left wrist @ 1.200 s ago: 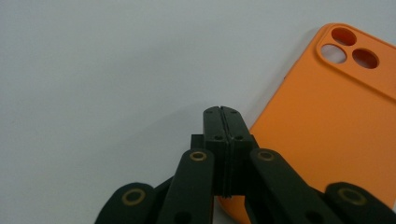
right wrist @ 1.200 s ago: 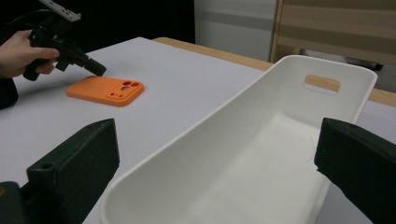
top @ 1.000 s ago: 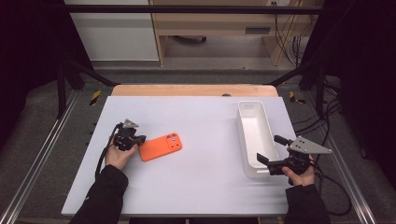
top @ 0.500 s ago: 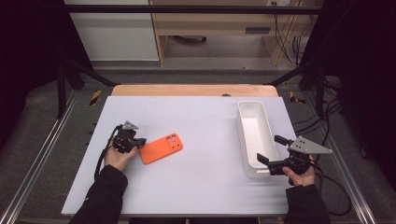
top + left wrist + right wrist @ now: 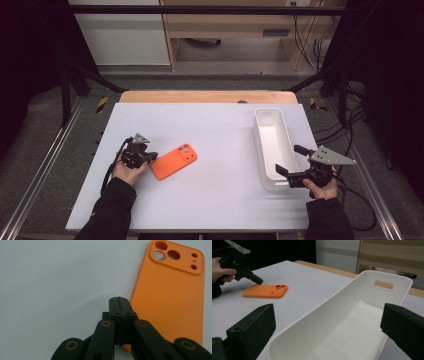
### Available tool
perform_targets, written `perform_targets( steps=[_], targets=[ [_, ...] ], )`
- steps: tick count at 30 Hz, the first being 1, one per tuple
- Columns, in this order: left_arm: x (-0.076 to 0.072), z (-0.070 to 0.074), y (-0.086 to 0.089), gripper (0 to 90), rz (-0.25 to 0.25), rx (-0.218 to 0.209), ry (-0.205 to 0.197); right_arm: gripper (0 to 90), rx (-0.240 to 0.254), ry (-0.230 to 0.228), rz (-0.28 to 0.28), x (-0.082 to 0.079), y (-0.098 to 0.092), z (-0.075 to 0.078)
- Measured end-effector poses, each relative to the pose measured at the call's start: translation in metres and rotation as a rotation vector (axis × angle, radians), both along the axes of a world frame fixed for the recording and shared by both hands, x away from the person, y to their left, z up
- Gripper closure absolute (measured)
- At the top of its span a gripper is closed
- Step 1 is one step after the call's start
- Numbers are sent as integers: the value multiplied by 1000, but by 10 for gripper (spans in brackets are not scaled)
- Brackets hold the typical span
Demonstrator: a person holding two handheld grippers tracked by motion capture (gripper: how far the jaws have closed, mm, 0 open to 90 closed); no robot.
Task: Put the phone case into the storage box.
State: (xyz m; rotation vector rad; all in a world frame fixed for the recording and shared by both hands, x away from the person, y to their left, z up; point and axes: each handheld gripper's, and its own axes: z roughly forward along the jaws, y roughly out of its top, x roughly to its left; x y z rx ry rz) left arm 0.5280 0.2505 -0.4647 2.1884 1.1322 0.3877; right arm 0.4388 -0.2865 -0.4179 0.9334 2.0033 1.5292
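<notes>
Orange silicone marks the thing we work on: a phone case lying flat on the white table, back side up, its camera cut-outs at the end that points away from us. We take the case as our landmark.

Our left gripper sits just beside the case's near left corner. In the left gripper view its two black jaws are pressed tight together with nothing between them, the closed tip right at the case's long edge; whether it touches that edge we cannot tell. The right gripper view shows the same gripper tilted down toward the near end of the case.

Well to the right of the case stands a long white bin, empty, with a slot handle in its far wall. Our right gripper is at the bin's near end, its jaws spread wide, one on each side of the rounded near wall. Neither pad presses on the plastic as far as we can see.

Both our hands wear dark sleeves.
</notes>
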Motion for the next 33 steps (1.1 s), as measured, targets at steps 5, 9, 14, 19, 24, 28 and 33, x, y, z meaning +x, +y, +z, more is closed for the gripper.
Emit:
perform_targets(
  steps=[5,9,14,19,24,28,33],
  targets=[
    [-6,0,-3,900,-16,5,2,4,2,0,0,0,0,0],
    [-9,1,-4,900,-28,4,10,4,1,-1,0,0,0,0],
    [-15,1,-7,900,-35,4,12,4,1,0,1,0,0,0],
    [-20,1,-8,900,-39,1,13,4,2,-1,1,0,-1,0],
    [-25,3,-9,900,-49,0,9,4,1,-1,3,-1,-1,0],
    [-29,3,-10,900,-54,2,8,4,1,-2,4,0,-1,0],
    [-31,3,-12,900,-60,1,9,4,0,-1,4,0,-1,0]
  ],
)
